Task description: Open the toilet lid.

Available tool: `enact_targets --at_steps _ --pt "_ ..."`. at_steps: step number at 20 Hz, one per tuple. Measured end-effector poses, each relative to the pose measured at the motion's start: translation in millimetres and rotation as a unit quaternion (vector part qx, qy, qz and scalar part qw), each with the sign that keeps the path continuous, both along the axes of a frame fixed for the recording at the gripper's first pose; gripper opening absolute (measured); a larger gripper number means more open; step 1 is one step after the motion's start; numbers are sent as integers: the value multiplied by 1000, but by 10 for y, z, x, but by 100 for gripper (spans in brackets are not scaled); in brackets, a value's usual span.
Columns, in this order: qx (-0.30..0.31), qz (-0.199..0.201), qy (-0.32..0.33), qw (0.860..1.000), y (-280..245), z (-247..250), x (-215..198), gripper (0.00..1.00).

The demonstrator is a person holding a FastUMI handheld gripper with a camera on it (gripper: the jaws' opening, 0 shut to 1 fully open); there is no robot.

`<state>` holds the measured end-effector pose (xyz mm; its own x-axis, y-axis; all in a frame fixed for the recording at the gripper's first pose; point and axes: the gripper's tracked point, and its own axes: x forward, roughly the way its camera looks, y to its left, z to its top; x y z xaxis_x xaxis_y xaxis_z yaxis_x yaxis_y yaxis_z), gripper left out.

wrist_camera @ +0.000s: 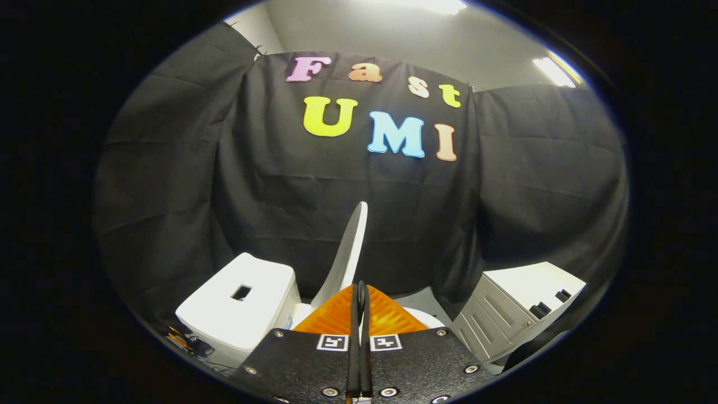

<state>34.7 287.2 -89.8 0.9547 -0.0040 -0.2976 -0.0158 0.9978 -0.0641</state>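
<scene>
The white toilet lid stands raised and is seen edge-on, leaning slightly toward the white tank on its left. A bit of the white seat rim shows to the right of the fingers. My gripper sits low in front of the lid. Its orange fingers are pressed together, and I see nothing between them. The fingertips lie just before the lid's lower part; I cannot tell whether they touch it. The bowl is hidden behind the gripper body.
A white cabinet with dark handle slots stands to the right of the toilet. Black cloth walls the booth close behind the tank and on both sides. Some cables lie at the foot of the tank.
</scene>
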Motion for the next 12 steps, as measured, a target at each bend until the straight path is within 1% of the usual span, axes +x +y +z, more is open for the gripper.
enact_targets --at_steps 3,8,12 --pt "-14 19 -4 1000 214 55 -27 0" --pt "-15 53 -21 998 595 130 -35 0" --pt "-14 66 -28 997 741 146 -32 0"
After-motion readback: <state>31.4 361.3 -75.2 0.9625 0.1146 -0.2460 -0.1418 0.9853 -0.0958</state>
